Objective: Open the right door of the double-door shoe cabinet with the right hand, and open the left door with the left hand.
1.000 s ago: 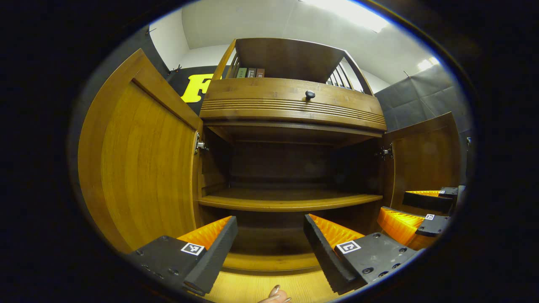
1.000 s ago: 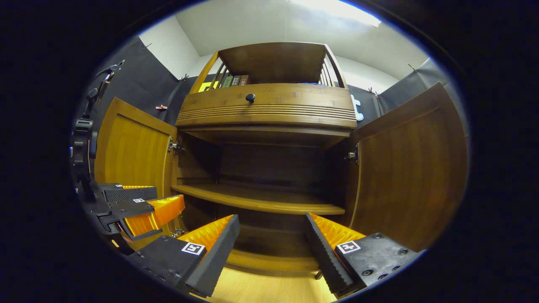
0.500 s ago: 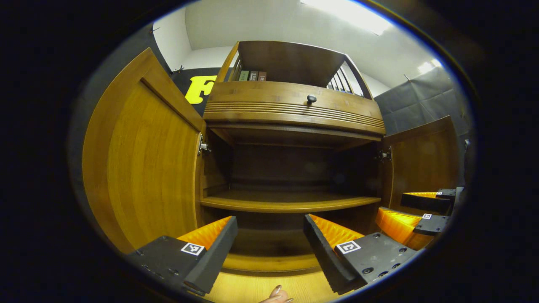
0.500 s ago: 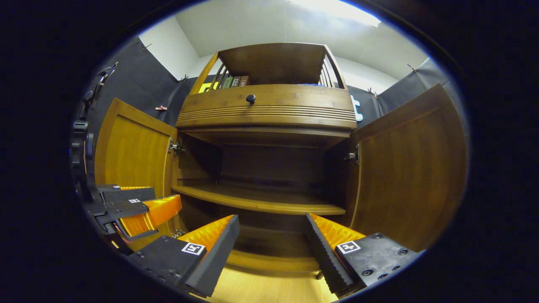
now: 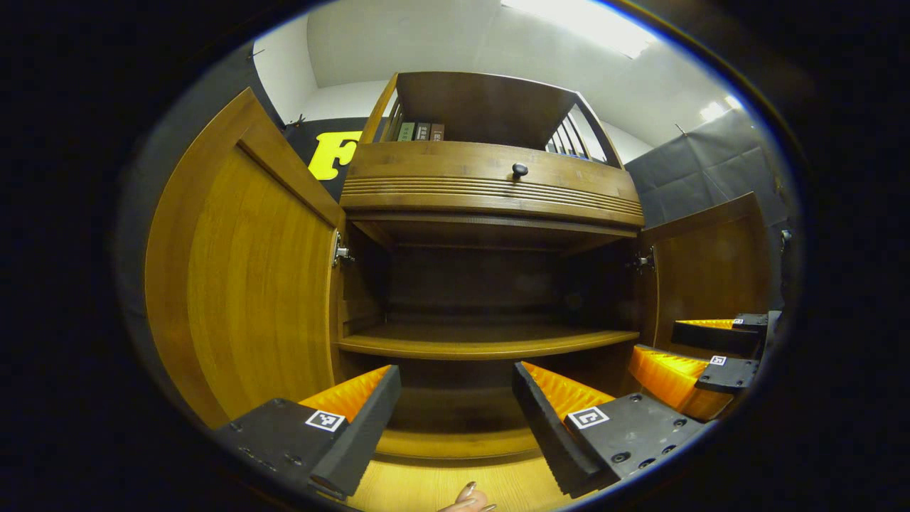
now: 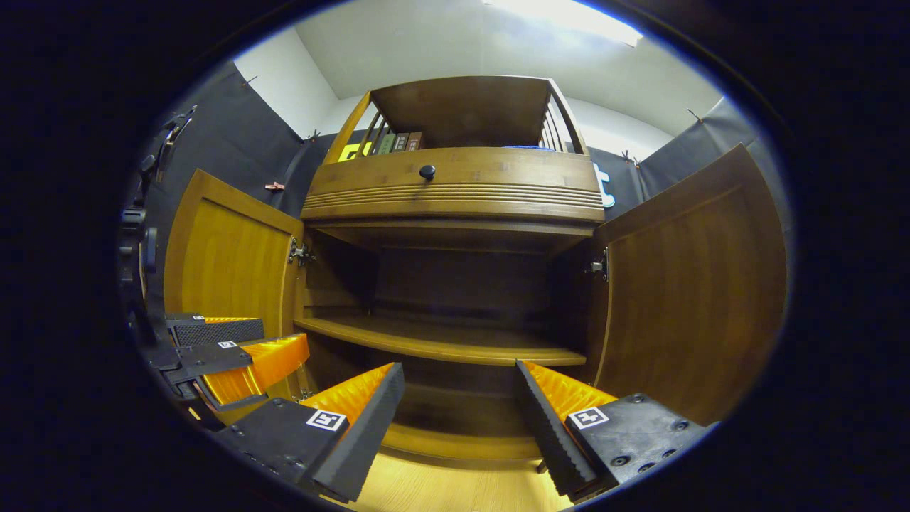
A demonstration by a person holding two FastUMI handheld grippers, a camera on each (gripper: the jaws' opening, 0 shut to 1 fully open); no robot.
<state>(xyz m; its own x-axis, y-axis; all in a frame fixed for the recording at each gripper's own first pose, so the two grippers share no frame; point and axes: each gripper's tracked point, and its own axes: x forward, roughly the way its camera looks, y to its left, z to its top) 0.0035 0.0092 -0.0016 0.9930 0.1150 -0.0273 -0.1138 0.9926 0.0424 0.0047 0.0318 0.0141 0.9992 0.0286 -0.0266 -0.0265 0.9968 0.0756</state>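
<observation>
Black cloth and a white ceiling are framing the booth; at the bottom of the left gripper view the left gripper (image 5: 455,416) is hanging spread, gripping nothing; the right gripper (image 6: 458,419) is doing likewise in its own view. Outward, the left door (image 5: 256,284) is filling the left of the frame, the right door (image 6: 693,291) the right; the shoe cabinet (image 6: 455,192) is sitting slightly lower than half a second ago, so both grippers are drifting, not pulling. Both doors are standing wide; the task seems finished.
</observation>
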